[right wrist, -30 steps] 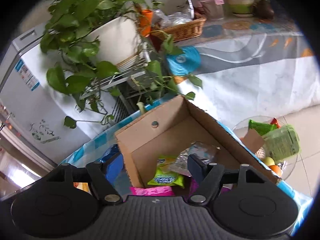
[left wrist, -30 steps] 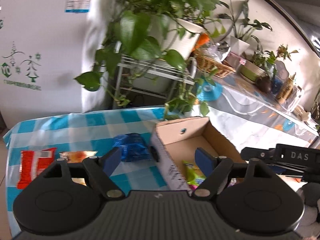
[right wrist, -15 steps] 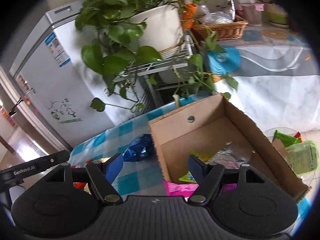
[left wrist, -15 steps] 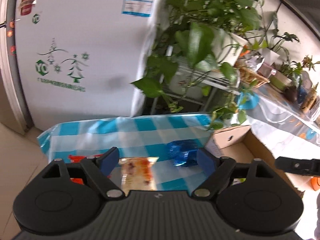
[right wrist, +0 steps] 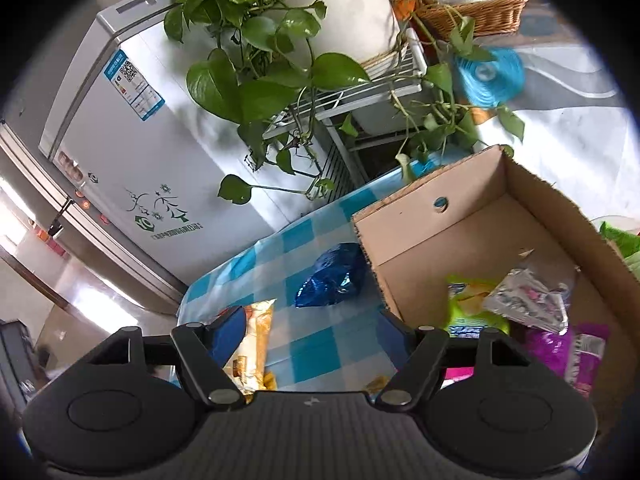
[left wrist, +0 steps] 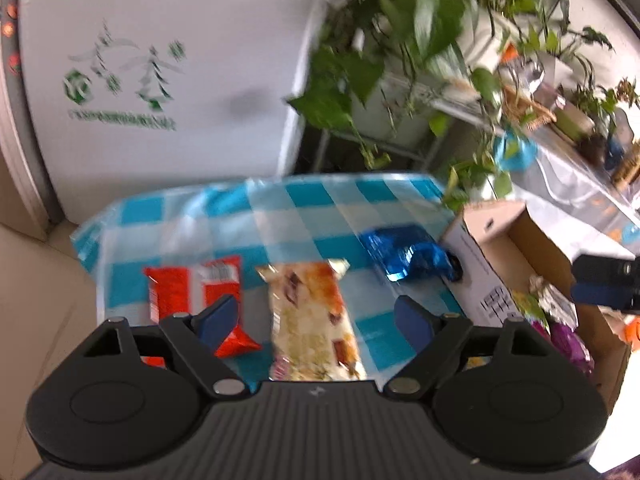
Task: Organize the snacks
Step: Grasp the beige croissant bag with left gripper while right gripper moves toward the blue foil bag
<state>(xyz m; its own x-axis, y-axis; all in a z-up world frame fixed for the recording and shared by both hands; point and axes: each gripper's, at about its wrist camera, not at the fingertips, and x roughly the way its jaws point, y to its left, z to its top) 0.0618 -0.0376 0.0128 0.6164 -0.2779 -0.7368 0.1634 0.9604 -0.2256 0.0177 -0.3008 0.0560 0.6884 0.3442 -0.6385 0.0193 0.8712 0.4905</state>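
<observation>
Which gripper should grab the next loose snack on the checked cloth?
Left. The left gripper is open with the orange-and-cream snack packet lying between its fingers. The right gripper is also open but sits by the cardboard box, straddling bare cloth.

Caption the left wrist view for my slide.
Open left gripper above a snack bar, beside red and blue packets.

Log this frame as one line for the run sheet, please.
left gripper: open, over beige snack packet | right gripper: open, empty | blue packet, red packet: on tablecloth | cardboard box: several snacks inside
</observation>
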